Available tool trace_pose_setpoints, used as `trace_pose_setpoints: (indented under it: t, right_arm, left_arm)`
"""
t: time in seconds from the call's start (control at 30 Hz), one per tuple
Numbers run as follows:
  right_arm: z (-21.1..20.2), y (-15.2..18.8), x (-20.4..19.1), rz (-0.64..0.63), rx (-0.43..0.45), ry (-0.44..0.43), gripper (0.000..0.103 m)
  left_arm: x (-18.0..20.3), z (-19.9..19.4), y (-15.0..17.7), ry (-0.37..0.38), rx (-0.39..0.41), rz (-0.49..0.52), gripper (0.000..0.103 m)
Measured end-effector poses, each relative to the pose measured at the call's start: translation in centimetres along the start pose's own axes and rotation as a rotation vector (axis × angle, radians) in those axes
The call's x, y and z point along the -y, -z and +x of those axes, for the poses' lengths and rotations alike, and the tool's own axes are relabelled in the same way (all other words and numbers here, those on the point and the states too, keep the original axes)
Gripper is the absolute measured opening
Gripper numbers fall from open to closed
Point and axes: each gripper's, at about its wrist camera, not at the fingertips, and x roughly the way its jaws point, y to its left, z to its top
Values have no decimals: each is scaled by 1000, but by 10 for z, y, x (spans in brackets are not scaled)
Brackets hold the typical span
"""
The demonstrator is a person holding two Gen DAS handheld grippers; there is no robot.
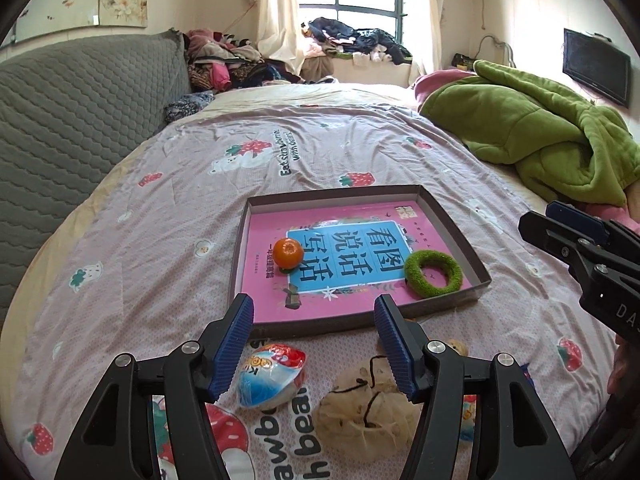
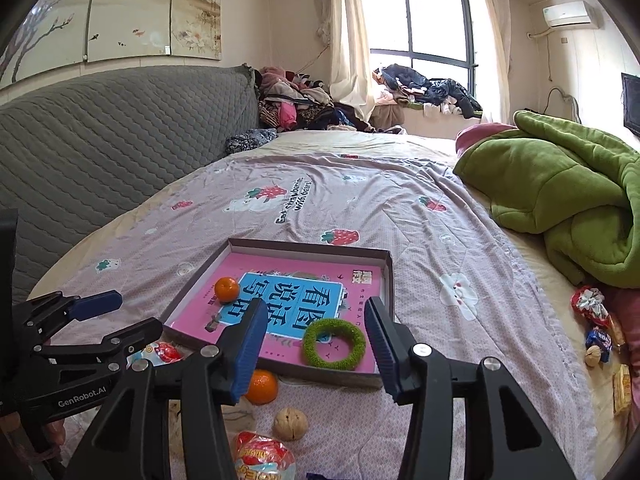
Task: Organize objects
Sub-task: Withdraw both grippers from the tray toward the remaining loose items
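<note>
Left gripper [image 1: 314,344], ribbed blue pads apart and empty, hangs over a glossy wrapped snack [image 1: 272,374] and a gauzy drawstring pouch [image 1: 366,414] on the strawberry-print sheet [image 1: 160,240]. Shallow cardboard tray [image 1: 236,264]: flat pink book [image 1: 360,236], round tangerine [image 1: 288,253], fuzzy green ring [image 1: 433,276]. Right gripper [image 2: 316,344], apart and empty, hangs above the ring, a second tangerine [image 2: 262,387] and wrinkled walnut [image 2: 291,424] near.

We carry two black plastic grippers: the left gripper [image 1: 314,344] and right gripper [image 2: 316,344] have ribbed blue pads [image 1: 234,346], silver screws and white lettering at nine o'clock.
</note>
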Motion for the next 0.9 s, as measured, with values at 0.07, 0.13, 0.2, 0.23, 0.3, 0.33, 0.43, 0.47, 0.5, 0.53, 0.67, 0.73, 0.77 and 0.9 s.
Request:
trace_pose_setpoints:
  t: [0.07, 0.13, 0.2, 0.23, 0.3, 0.33, 0.43, 0.47, 0.5, 0.53, 0.67, 0.73, 0.77, 0.9]
  right_arm:
    - [-4, 4, 1, 7, 1, 1, 50]
    - [-8, 7, 3, 13, 0, -3, 50]
    - [-13, 11, 5, 20, 3, -2, 50]
    - [-15, 13, 6, 21, 4, 1, 50]
    - [-19, 16, 8, 25, 4, 3, 50]
    - [-20, 18, 9, 27, 3, 3, 50]
    - [-23, 24, 11, 29, -2, 5, 50]
    - [-23, 25, 11, 31, -4, 7, 50]
    - [-24, 27, 12, 32, -5, 7, 50]
    - [-25, 29, 12, 34, -7, 5, 50]
    - [-30, 34, 15, 40, -9, 3, 50]
    - [-32, 37, 16, 47, -9, 4, 50]
    - [-33, 38, 17, 50, -10, 7, 50]
    - [-36, 44, 19, 54, -15, 11, 50]
  left_arm:
    - [0, -3, 2, -1, 4, 0, 64]
    - [-1, -6, 4, 1, 6, -3, 65]
    - [-2, -9, 6, 1, 7, -6, 65]
    - [-2, -11, 8, 1, 7, -6, 65]
    - [-3, -14, 11, 0, 10, -7, 65]
    - [-3, -16, 12, 1, 9, -6, 65]
    - [-2, -18, 17, 2, 5, -4, 65]
    - [-2, -19, 19, 1, 4, -2, 65]
    - [-1, -19, 20, -1, 4, -1, 65]
    - [-1, -20, 22, -3, 3, 0, 65]
    - [-1, -21, 28, -2, -3, -1, 65]
    - [-1, -21, 31, -2, -9, 1, 65]
    - [0, -21, 33, 0, -11, 2, 65]
    - [0, -21, 39, 2, -16, 6, 65]
